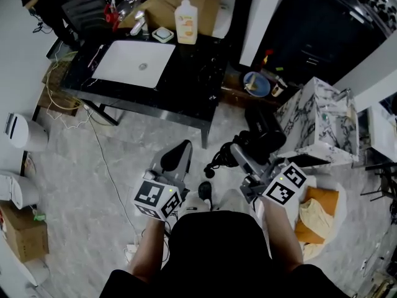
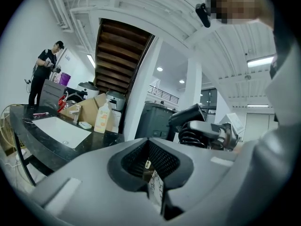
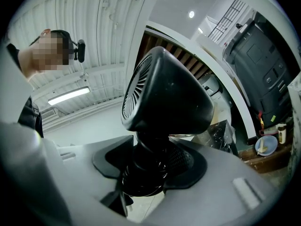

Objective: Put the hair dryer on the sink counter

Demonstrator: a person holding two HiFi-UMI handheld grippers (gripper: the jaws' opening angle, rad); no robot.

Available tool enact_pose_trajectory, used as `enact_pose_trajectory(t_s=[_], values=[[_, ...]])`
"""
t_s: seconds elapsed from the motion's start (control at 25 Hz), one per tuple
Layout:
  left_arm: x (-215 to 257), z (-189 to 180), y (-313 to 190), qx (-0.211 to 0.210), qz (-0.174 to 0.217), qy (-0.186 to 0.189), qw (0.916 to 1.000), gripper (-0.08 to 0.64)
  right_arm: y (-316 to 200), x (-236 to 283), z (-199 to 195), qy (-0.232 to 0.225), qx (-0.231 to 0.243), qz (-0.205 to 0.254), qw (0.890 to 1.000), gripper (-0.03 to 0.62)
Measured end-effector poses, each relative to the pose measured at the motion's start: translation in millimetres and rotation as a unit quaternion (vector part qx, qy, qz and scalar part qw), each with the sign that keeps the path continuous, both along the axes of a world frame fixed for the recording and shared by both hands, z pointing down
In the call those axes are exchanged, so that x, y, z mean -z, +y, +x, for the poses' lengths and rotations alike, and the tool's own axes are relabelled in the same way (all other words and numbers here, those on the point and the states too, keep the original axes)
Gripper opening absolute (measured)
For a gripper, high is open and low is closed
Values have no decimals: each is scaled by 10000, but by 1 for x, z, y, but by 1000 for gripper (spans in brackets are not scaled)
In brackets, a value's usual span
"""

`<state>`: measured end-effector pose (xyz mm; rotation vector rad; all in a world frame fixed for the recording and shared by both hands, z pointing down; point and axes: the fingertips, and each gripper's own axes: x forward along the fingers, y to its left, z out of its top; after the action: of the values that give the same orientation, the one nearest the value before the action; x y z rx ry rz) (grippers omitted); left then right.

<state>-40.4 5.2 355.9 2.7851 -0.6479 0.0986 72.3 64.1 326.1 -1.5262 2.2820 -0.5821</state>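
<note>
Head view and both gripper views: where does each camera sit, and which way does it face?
Head view: on the person's head, facing steeply down at the sink counter, left gripper, right gripper, forearms.
Left gripper view: rides the left gripper, facing along jaws shut on a white tag, toward the counter.
Right gripper view: rides the right gripper, tilted up at the ceiling past the clamped hair dryer.
Shared: head and left views show the counter.

Matt black plastic hair dryer [image 3: 169,93], glossy black sink counter [image 1: 192,73]; smooth white basin [image 1: 121,61], cardboard box [image 1: 211,5]
</note>
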Motion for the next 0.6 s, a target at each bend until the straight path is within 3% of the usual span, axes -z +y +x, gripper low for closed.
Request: enact_pose_trajectory(t_s=[0.6], values=[[-3, 1, -40, 384, -58, -52, 9992, -2, -59, -8, 9, 271, 305, -194, 9990, 216]])
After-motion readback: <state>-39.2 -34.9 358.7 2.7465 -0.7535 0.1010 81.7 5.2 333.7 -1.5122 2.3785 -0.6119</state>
